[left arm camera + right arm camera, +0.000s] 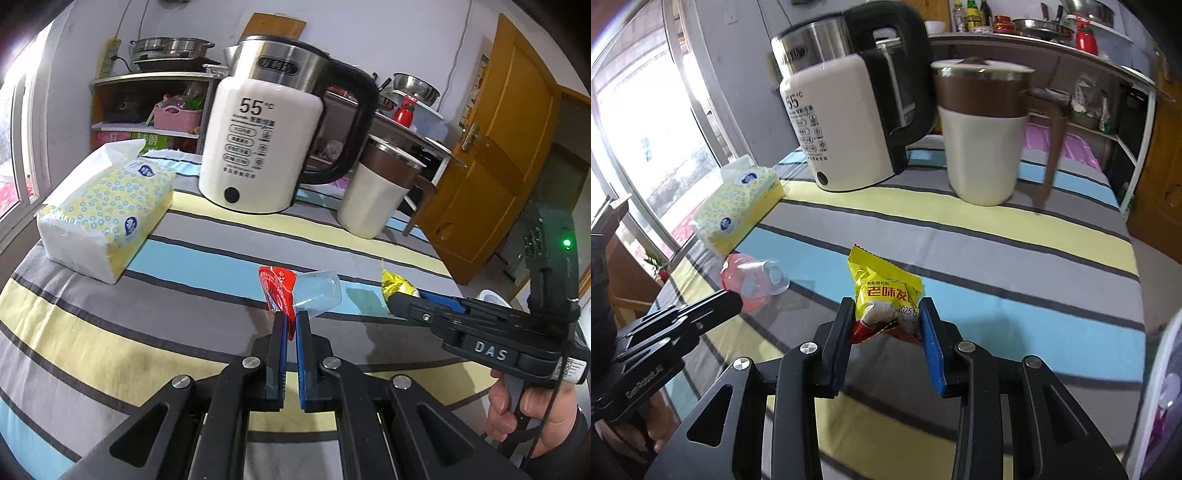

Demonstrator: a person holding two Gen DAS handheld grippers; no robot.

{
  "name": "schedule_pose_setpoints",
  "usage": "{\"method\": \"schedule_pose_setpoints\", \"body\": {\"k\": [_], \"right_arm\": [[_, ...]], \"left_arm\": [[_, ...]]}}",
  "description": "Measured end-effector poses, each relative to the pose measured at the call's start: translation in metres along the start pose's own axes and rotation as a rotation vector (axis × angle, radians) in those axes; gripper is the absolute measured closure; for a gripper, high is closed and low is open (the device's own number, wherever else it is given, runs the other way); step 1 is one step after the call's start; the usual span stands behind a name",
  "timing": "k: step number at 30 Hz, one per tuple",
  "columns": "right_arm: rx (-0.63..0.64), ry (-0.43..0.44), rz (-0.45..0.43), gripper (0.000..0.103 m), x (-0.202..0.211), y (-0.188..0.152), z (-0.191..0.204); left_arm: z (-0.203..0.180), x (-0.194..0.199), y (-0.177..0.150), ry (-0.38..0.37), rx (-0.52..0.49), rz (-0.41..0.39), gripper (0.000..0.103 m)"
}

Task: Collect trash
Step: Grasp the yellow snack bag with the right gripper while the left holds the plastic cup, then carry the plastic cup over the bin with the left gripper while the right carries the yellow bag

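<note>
Cloth (997, 229) showing grey, yellow, light-blue stripes with dark lines. Kettle (258, 147) showing cream body, steel top, black handle. Tissue pack (107, 218) showing yellow with blue rings. Packet (886, 295) showing yellow with red print. Cup (982, 133) showing cream with brown band.

Black left gripper (291, 321), blue pads, silver screws, right gripper (886, 317) marked "DAS", green light

Daylight pours in from the window (639, 147) at the left of both my views, blown out to white glare in the right wrist view. The striped tablecloth (207, 254) is evenly lit with soft shadows. The kettle (849, 122) and mug (982, 129) in the upper middle look slightly smeared. Fisheye bending curves the stripes, and the corners darken to black.
</note>
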State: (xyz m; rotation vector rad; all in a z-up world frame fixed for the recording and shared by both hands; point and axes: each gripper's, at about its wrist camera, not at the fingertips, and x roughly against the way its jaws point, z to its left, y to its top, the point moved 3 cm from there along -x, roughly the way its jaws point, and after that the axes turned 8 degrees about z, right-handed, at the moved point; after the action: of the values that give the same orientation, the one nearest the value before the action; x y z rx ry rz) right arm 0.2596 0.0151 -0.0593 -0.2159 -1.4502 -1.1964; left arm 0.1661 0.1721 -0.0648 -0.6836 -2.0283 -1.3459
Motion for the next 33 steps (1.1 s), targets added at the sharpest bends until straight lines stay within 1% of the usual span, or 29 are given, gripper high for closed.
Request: {"method": "schedule_pose_setpoints", "body": {"k": [6,11,24,33], "right_arm": [[-0.019,-0.002,-0.040,0.067,0.032,-0.019,-0.007],[-0.038,-0.015,-0.073,0.067,0.059,-0.036,-0.014],[-0.104,-0.090,-0.149,0.067,0.121,-0.076,-0.047],[-0.167,-0.144,-0.198,0.067,0.156,-0.098,-0.082]], "left_arm": [[-0.024,0.008,-0.008,-0.017,-0.038,0.007,0.099],[-0.052,0.016,-0.017,-0.044,-0.084,0.012,0.099],[-0.126,0.025,-0.033,-0.114,-0.204,0.030,0.099],[-0.176,0.021,-0.037,-0.153,-0.273,0.040,0.099]]}}
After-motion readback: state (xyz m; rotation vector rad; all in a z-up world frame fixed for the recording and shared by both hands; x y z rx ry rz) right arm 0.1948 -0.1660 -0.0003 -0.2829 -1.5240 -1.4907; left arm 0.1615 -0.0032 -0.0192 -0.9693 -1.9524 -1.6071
